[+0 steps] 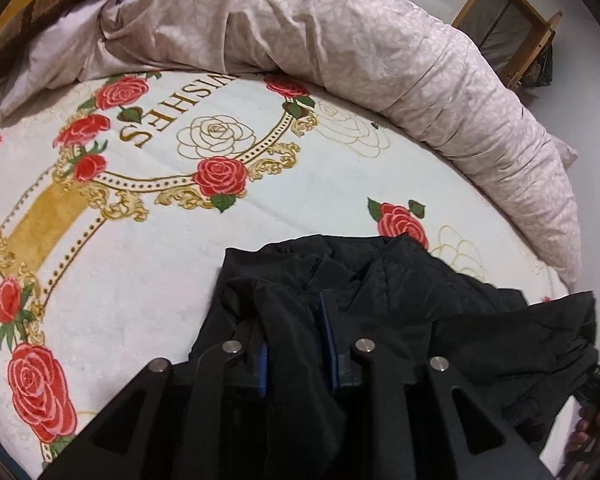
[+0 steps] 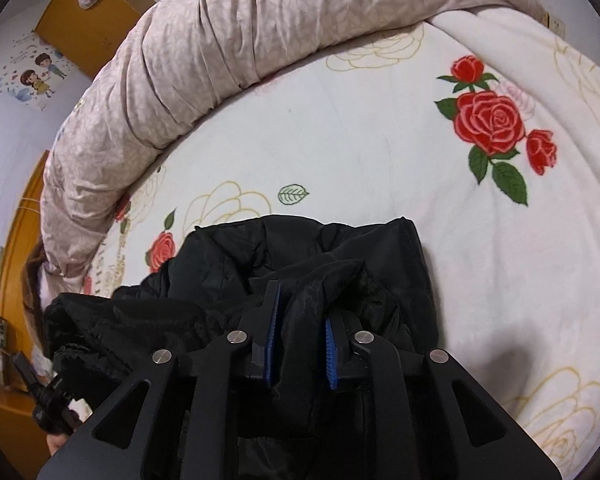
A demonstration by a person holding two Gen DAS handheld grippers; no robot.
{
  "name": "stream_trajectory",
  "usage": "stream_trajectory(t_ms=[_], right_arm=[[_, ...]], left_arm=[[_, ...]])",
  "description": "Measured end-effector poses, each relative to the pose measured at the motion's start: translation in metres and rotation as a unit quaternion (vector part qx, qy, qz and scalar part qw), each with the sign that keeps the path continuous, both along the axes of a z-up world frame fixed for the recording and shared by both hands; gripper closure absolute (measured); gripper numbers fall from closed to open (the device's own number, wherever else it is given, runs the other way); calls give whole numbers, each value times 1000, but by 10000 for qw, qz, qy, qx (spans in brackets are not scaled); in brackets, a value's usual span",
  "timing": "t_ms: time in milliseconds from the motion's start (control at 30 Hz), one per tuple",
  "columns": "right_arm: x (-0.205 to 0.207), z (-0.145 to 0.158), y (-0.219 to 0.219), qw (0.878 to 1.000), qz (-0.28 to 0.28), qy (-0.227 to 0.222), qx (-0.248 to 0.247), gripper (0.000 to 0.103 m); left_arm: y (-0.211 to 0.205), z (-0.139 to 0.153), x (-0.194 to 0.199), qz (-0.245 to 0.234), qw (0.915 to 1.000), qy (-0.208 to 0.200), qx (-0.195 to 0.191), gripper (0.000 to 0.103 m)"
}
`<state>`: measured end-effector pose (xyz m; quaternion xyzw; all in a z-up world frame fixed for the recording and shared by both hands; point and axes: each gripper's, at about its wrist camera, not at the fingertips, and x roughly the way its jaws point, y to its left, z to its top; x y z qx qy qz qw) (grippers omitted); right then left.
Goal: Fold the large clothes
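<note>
Behind the black garment (image 1: pixel 400 300), a rolled quilt (image 1: pixel 340 40) borders the rose blanket (image 1: pixel 140 280).

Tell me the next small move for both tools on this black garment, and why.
Probably draw both back off the black garment. Fabric sits loose between the parted pads of the left tool and the right tool, and its far end already rests on the rose blanket.

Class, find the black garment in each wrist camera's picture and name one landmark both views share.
Left wrist view: the black garment lies at bottom centre to lower right on the rose-print blanket, with a fold between the left gripper fingers.
Right wrist view: the garment fills bottom centre to lower left, with a fold between the right gripper fingers.
Shared landmark: the rolled pinkish quilt behind it.
</note>
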<state>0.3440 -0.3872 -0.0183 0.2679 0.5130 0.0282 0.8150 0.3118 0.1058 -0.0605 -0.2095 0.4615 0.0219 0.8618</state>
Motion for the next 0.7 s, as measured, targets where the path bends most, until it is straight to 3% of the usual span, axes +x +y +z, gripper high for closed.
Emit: stream_trajectory(t_ms=[33, 100, 133, 167, 200, 300, 567, 700], right_arm=[[-1, 4, -4, 9997, 1, -85, 223, 68], [-3, 12, -13, 9963, -52, -351, 786, 43], [-4, 17, -18, 9936, -118, -504, 1001, 29], [-6, 23, -23, 9918, -214, -659, 1077, 27], [-7, 27, -26, 9907, -241, -774, 1098, 27], [-11, 39, -30, 9892, -175, -1087, 966, 27], [-1, 13, -16, 9940, 613, -897, 120, 27], [19, -3, -15, 9928, 924, -741, 192, 27]], left_arm=[[3, 4, -1, -5, 9999, -65, -115, 71], [6, 15, -3, -37, 9988, -350, -326, 48], [7, 22, -5, -72, 9979, -514, -382, 42], [8, 28, -6, -80, 9970, -666, -378, 32], [9, 35, -7, -46, 9962, -826, -286, 26], [16, 47, -6, -44, 9931, -1129, -312, 23], [23, 31, 8, -406, 9957, -773, -321, 16], [17, 19, 30, -782, 9944, -573, -431, 16]])
